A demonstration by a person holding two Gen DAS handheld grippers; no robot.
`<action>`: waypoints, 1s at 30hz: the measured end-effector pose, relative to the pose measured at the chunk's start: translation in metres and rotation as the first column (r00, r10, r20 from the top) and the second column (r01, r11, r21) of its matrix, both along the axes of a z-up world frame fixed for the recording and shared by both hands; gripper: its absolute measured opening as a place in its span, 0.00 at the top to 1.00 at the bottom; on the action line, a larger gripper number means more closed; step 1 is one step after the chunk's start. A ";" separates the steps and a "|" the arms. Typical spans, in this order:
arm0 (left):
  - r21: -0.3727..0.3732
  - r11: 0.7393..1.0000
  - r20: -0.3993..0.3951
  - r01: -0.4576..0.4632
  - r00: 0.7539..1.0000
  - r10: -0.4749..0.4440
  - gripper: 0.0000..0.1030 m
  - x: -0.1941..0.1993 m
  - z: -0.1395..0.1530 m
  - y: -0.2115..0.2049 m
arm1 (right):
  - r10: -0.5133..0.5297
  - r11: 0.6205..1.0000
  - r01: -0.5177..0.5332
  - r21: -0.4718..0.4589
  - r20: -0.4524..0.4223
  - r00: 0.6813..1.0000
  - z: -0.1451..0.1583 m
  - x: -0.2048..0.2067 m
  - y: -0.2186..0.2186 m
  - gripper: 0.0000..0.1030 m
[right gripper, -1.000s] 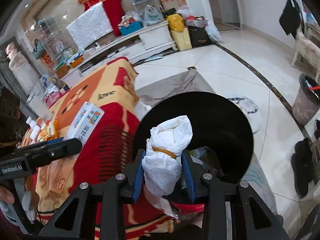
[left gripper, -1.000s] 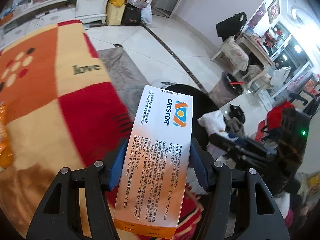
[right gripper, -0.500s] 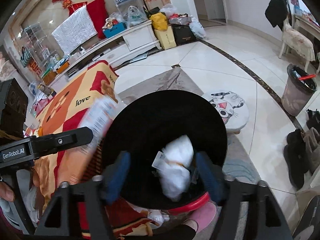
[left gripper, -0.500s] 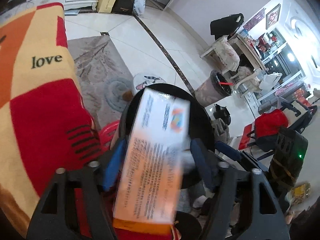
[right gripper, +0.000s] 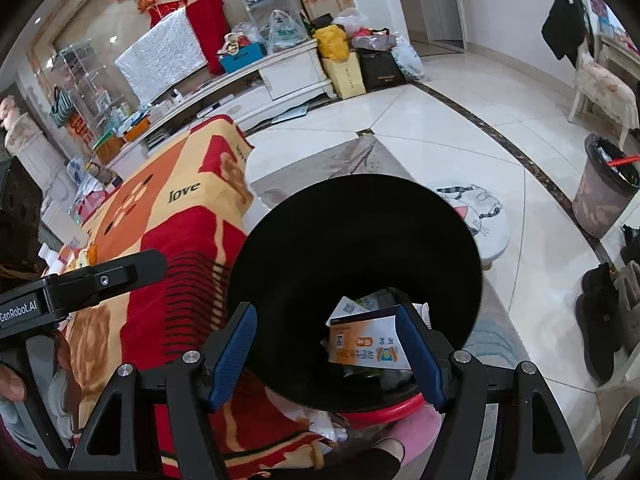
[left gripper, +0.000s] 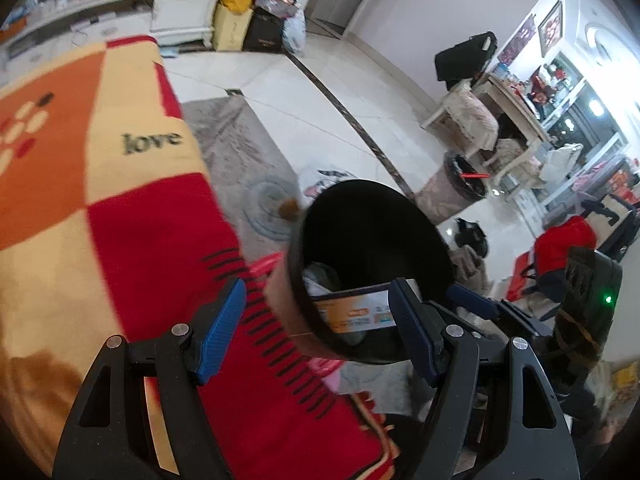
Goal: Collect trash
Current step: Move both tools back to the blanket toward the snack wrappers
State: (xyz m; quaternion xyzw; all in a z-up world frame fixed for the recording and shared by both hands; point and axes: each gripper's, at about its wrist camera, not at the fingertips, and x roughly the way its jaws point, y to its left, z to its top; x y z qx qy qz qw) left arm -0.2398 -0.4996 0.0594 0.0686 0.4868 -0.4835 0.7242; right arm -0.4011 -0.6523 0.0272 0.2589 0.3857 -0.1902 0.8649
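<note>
A black round trash bin (left gripper: 372,232) (right gripper: 360,240) stands beside the blanket-covered table. The orange and white medicine box (left gripper: 352,314) (right gripper: 366,344) lies inside it on other trash. My left gripper (left gripper: 316,332) is open and empty, its blue pads level with the bin's near rim. My right gripper (right gripper: 332,356) is open and empty just above the bin's near edge. The left gripper's arm (right gripper: 80,284) shows at the left of the right wrist view. The white tissue wad is mostly hidden under the box.
A red, orange and cream "love" blanket (left gripper: 100,200) (right gripper: 176,216) covers the table left of the bin. A second bin (right gripper: 604,192) stands on the tiled floor at right, near shoes (right gripper: 608,316). A cat-print stool (right gripper: 480,216) sits behind the black bin.
Both grippers opened. The medicine box dropped from the left gripper and the tissue wad from the right gripper into the black bin.
</note>
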 end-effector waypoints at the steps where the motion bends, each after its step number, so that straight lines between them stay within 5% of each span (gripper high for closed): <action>1: 0.006 1.000 0.022 -0.012 1.000 0.012 0.29 0.000 0.001 0.005 | 0.003 1.000 -0.003 -0.001 -0.001 1.000 0.000 0.001 0.002 0.33; 13: 0.035 0.991 0.159 -0.132 0.979 0.125 0.29 0.004 0.007 0.062 | 0.045 0.999 -0.044 -0.023 0.009 0.999 0.011 0.020 0.037 0.33; 30: 0.059 0.950 0.180 -0.307 0.939 0.293 0.29 0.032 0.005 0.170 | 0.238 0.971 -0.238 -0.035 0.003 0.971 0.023 0.083 0.126 0.33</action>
